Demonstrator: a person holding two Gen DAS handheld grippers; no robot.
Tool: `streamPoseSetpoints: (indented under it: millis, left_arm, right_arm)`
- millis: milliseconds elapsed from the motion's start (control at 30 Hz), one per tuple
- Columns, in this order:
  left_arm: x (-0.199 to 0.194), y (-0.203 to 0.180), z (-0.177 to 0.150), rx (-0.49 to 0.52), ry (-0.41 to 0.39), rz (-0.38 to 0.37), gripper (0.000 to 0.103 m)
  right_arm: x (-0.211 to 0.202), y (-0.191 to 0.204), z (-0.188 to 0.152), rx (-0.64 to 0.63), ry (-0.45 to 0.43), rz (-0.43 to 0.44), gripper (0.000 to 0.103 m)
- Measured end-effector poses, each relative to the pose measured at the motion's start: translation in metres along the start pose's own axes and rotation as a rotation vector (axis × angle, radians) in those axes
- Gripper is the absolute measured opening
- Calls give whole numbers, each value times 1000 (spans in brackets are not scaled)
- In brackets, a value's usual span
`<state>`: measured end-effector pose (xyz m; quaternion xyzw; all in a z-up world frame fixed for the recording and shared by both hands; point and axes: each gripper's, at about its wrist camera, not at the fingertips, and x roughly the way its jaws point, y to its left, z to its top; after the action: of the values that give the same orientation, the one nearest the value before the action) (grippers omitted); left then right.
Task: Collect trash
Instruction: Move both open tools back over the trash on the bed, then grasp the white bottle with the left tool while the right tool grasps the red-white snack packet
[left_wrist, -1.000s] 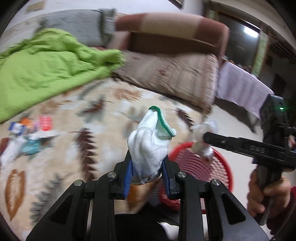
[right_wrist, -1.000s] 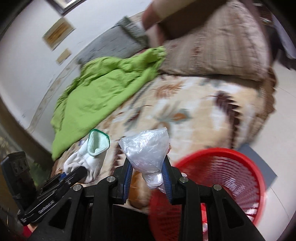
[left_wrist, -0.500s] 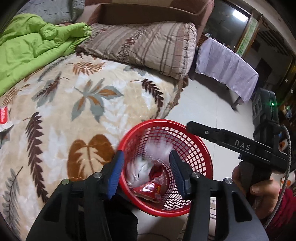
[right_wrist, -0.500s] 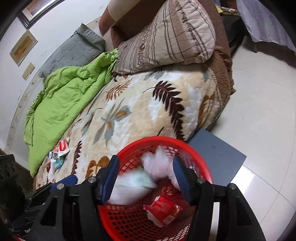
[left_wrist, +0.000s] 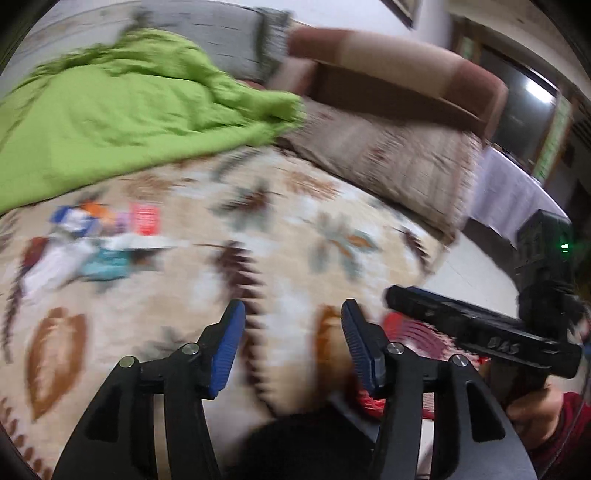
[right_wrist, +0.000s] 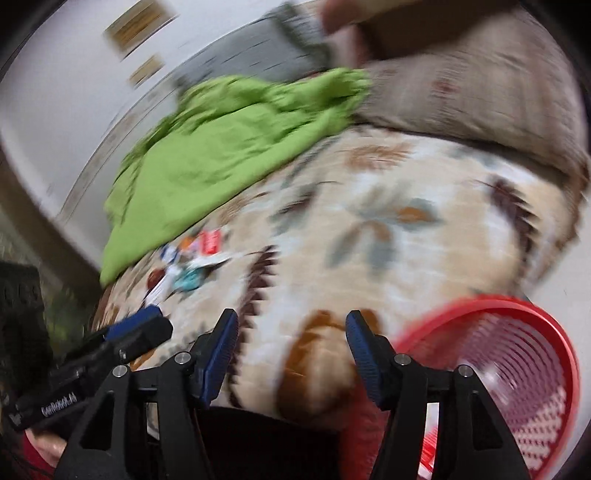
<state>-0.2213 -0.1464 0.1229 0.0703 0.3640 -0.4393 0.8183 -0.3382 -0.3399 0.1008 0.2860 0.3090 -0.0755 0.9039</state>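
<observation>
Both tongs are spread wide and carry nothing. Left tongs (left_wrist: 291, 314) and right tongs (right_wrist: 291, 321) hover over the leaf-print blanket (left_wrist: 295, 236) on the bed, both views motion-blurred.

The remaining trash, a wrapper pile (left_wrist: 96, 240), lies on the blanket up and to the left of both tongs, near the edge of the green quilt (left_wrist: 122, 110). In the right wrist view the same pile (right_wrist: 192, 262) sits just beyond the left tongs' tip, so the left tongs look nearer. The pile spreads roughly left to right; a red wrapper (left_wrist: 146, 219) sits at its far side. Single pieces are too blurred to tell apart.

The red basket (right_wrist: 517, 369) stands low on the right, off the bed's edge, well apart from the pile. A striped pillow (left_wrist: 391, 158) lies farther back. Nothing stands between the tongs and the pile.
</observation>
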Motion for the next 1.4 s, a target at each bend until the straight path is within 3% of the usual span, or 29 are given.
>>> streamPoseSetpoints:
  millis: [367, 400, 467, 600, 733, 1000, 1133, 1167, 1233, 1400]
  left_arm:
    - [-20, 170, -37, -211, -82, 443, 57]
    - [-20, 181, -39, -251, -64, 447, 57]
    - [-25, 202, -39, -358, -81, 381, 57]
    - [-24, 211, -41, -377, -84, 404, 57]
    - [-18, 220, -44, -441, -63, 349, 57]
    - [-20, 221, -46, -454, -69, 339, 57]
    - [-19, 220, -44, -441, -68, 339, 57]
    - [-19, 220, -44, -439, -70, 343, 57]
    - [-19, 222, -42, -444, -75, 342, 57]
    - [-23, 222, -37, -429, -92, 346, 57]
  right_arm:
    - [103, 101, 17, -147, 145, 115, 68]
    - [114, 108, 20, -168, 162, 111, 68]
    - [131, 118, 24, -203, 184, 101, 68]
    - [184, 137, 44, -268, 209, 34, 73]
    - [233, 144, 66, -293, 225, -22, 74]
    - [311, 134, 94, -179, 305, -71, 76]
    - [318, 129, 86, -71, 350, 42, 73]
    - [317, 134, 78, -95, 371, 59, 64]
    - [309, 144, 63, -152, 384, 77, 56]
    - [262, 153, 41, -195, 359, 151, 54]
